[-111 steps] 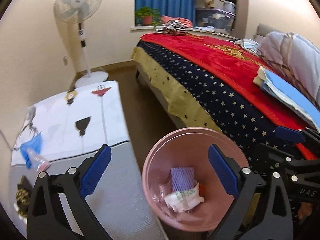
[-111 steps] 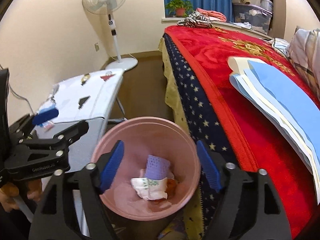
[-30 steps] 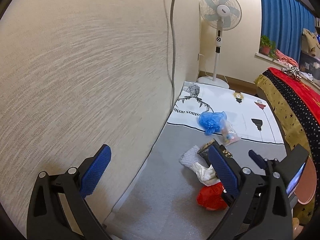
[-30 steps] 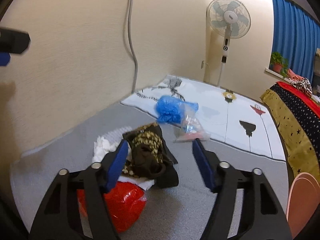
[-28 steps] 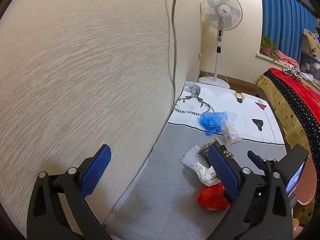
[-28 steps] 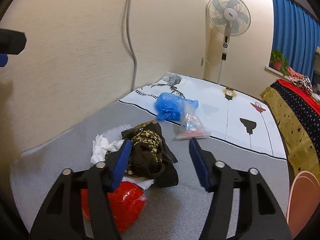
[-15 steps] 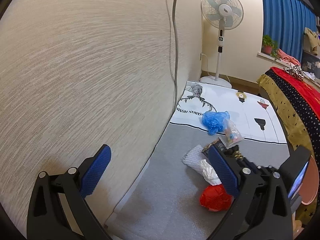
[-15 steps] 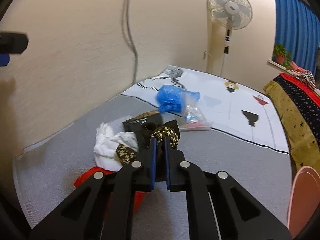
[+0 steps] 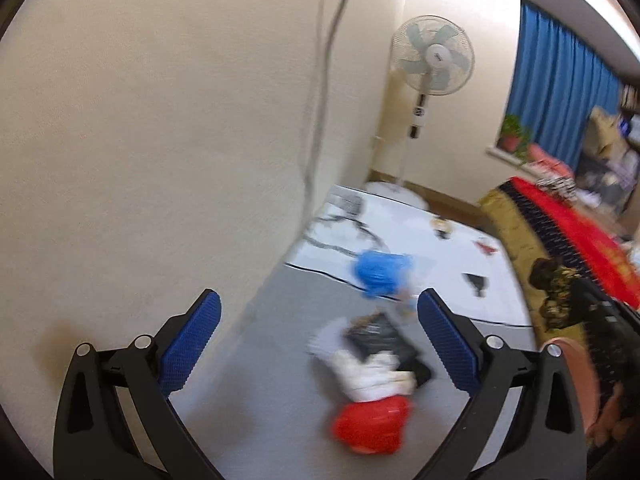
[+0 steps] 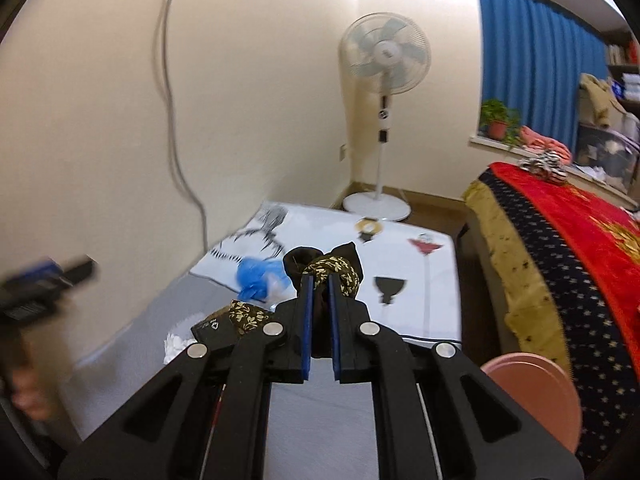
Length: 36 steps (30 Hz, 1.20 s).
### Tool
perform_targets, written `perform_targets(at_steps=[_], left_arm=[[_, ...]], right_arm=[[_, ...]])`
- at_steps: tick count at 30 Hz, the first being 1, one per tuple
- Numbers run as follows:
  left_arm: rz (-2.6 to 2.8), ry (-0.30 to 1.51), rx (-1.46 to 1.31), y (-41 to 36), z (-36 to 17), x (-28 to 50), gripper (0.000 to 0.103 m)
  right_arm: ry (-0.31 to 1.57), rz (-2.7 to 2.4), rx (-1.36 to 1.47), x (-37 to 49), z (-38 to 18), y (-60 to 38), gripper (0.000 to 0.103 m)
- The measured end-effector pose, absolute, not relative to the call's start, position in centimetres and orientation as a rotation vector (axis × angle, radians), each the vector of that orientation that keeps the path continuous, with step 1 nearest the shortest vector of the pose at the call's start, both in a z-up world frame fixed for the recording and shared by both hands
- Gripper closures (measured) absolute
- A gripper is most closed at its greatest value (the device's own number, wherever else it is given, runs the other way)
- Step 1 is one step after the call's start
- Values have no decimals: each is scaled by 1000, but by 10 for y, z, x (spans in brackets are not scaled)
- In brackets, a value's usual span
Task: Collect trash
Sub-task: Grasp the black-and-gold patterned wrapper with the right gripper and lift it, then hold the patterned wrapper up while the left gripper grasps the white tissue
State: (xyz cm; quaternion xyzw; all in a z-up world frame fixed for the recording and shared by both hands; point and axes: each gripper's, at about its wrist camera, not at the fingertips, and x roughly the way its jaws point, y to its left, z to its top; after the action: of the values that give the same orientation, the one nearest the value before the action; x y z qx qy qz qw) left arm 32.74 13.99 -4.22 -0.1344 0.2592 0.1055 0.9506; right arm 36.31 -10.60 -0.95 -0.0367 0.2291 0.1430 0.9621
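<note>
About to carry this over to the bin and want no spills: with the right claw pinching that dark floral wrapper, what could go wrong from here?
1. The right claw pinches only part of the dark floral wrapper; a loose part trails beside it and could slip or snag.
2. The pink bin shows only at the frame edge, so a drop could miss.
3. The left claw hangs open above the red wrapper and white tissue; both are uncollected.
</note>
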Motion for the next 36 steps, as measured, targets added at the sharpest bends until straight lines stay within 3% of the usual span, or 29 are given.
perform_targets(at_steps=[12, 25, 27, 28, 34, 36], left_arm=[[232, 516, -162, 89, -107, 364, 8], [257, 602, -141, 90, -149, 389, 12], [248, 613, -153, 93, -150, 391, 20], [241, 618, -154, 93, -151, 392, 29], [165, 641, -161, 91, -154, 395, 98], [144, 631, -136, 86, -152, 394, 102]], right_arm=[[529, 220, 9, 348, -21, -179, 95], [566, 217, -27, 360, -31, -182, 94], [567, 218, -28, 361, -31, -181, 94], [567, 220, -30, 362, -32, -180, 94], [570, 222, -57, 362, -34, -177, 94], [574, 217, -57, 362, -35, -178, 94]])
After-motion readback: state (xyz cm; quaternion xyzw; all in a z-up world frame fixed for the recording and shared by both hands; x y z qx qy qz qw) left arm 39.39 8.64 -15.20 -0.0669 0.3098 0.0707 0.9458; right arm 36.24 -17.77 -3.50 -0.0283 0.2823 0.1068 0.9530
